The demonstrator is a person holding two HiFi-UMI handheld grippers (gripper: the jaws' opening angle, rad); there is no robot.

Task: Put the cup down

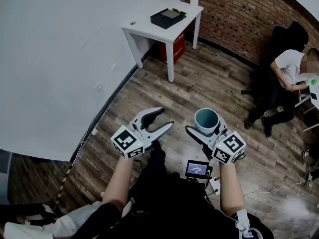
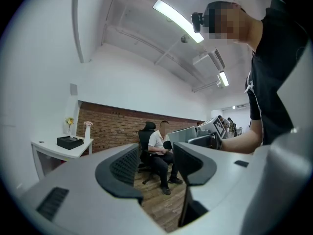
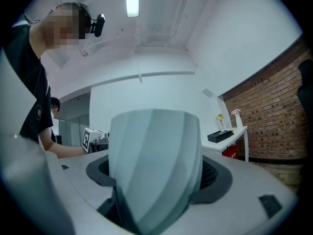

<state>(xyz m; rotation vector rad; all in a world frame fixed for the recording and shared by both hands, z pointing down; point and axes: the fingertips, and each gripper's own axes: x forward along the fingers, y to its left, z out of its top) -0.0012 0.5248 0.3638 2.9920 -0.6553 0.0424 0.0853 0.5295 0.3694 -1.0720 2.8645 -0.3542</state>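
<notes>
A pale teal cup (image 1: 207,121) stands upright between the jaws of my right gripper (image 1: 205,127), held up in the air above the wooden floor. In the right gripper view the cup (image 3: 155,165) fills the gap and both pads press on its sides. My left gripper (image 1: 158,120) is level with it to the left, jaws apart and empty. The left gripper view shows its two dark pads (image 2: 123,168) with only the room between them.
A white table (image 1: 149,28) with a black tray (image 1: 168,17) and two small vases stands by the far wall. A red box (image 1: 178,45) sits under it. A seated person (image 1: 289,78) is at the right by the brick wall. Cables lie on the floor.
</notes>
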